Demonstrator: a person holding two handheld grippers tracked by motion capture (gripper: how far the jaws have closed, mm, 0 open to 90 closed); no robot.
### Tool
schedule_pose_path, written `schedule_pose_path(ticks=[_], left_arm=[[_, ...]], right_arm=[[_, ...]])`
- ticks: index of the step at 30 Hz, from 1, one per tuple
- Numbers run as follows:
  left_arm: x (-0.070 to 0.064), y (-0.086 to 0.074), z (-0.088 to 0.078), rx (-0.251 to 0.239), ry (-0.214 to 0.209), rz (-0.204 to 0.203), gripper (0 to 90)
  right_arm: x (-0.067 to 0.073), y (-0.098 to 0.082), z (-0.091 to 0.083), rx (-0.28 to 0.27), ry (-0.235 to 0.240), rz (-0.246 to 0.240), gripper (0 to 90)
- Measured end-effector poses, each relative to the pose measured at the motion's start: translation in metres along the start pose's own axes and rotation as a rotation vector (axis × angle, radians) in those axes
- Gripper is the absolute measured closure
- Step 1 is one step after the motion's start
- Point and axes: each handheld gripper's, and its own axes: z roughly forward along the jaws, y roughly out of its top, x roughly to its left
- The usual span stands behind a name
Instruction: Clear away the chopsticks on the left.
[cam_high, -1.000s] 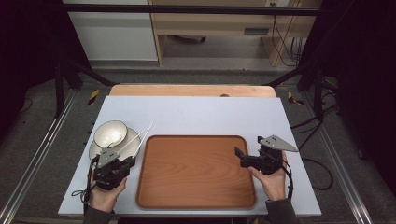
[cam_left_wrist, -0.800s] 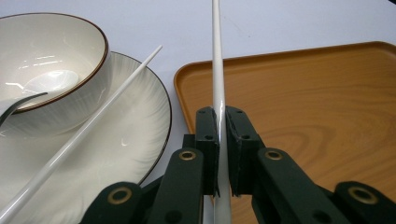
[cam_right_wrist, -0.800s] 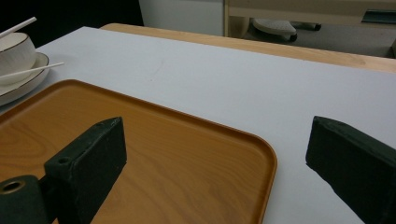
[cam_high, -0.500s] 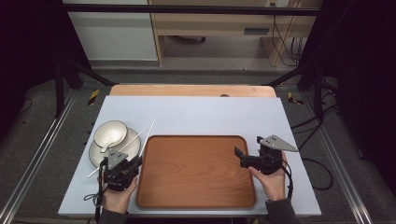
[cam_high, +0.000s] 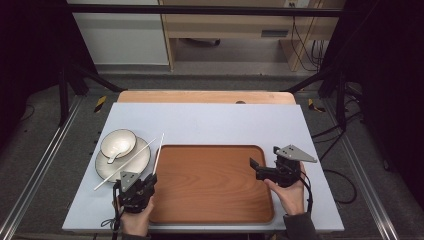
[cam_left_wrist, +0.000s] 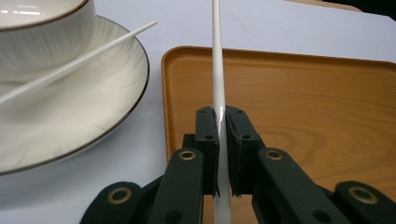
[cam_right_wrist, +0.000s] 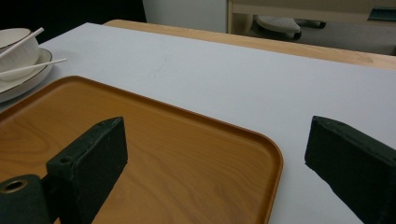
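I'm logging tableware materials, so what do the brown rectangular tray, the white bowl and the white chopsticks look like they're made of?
Brown rectangular tray: wood or wood-look laminate, going by the printed-looking grain and satin sheen.
White bowl: glazed ceramic probably, glossy with a thin dark rim line.
White chopsticks: smooth and glossy, likely plastic or melamine; one is clamped in the left gripper.

Tray centre of table — plate left, bowl on it.

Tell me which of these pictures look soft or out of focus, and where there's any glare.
High view: evenly lit table, dark surroundings. Left gripper view: jaws soft, the chopstick they pinch shiny, plate rim crisp. Right gripper view: near jaws blurred, tray grain sharp, no strong glare.
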Motion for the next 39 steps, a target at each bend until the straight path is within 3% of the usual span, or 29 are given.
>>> schedule_pose_path(ticks=[4,16,25,30,39], left_arm=[[0.000,-0.008,0.005,0.005,0.005,-0.023,83.7],[-0.008,-0.024,0.018,0.041,0.027,-0.029,83.7],[-0.008,-0.026,0.024,0.085,0.045,-0.023,83.3],[-0.008,-0.026,0.024,0.096,0.065,-0.016,82.4],[-0.007,-0.025,0.024,0.099,0.060,-0.014,81.6]], right_arm=[[0.000,0.000,0.001,0.005,0.001,-0.008,6.0],[0.000,-0.001,0.002,0.009,0.000,-0.012,6.3],[0.001,-0.001,0.002,0.013,0.004,-0.011,6.4],[0.000,-0.001,0.002,0.014,0.003,-0.012,6.5],[0.001,-0.001,0.002,0.013,0.005,-0.010,6.5]])
